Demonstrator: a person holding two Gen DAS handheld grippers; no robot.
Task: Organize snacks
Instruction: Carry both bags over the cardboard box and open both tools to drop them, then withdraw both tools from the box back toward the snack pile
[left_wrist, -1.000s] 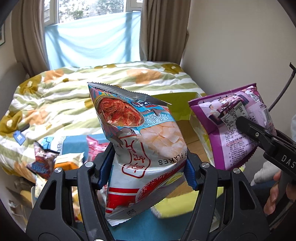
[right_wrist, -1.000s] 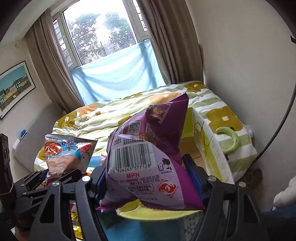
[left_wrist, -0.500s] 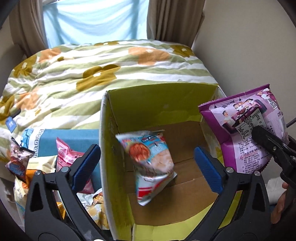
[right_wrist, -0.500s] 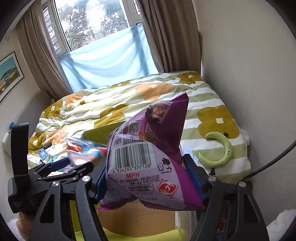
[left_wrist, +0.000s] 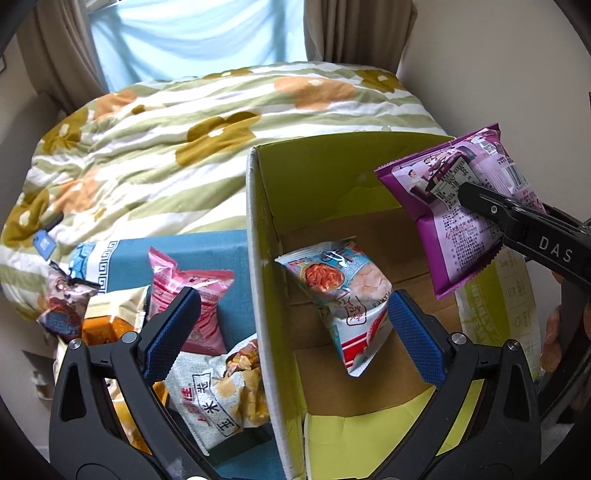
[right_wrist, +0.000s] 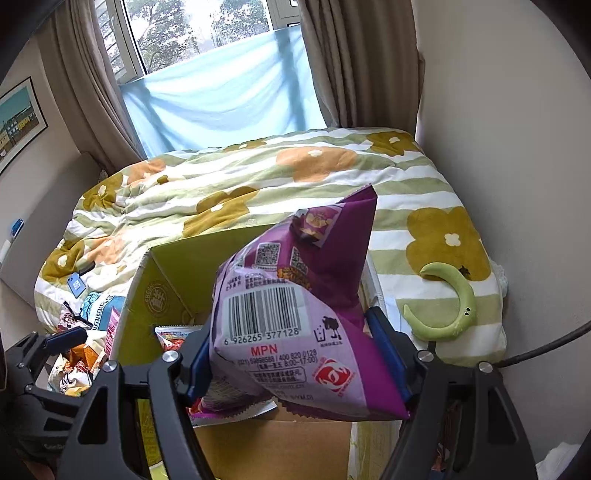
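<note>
The shrimp bag (left_wrist: 341, 295) is no longer in my left gripper (left_wrist: 291, 332); it is now lying inside the box (left_wrist: 258, 258), leaning on the left wall, and that gripper is standing spread wide above it, touching nothing. My right gripper (right_wrist: 295, 362) is pinching the purple bag (right_wrist: 295, 317) over the box's right side, its jaws just beginning to open. Other snacks (left_wrist: 192, 295) are lying on the blue cloth (left_wrist: 221, 251) left of the box.

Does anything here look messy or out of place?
Yes. Several snack bags lie jumbled beside the cardboard box, not in it. Only the shrimp flakes bag lies inside, tilted. The purple bag hangs above in the right gripper.
</note>
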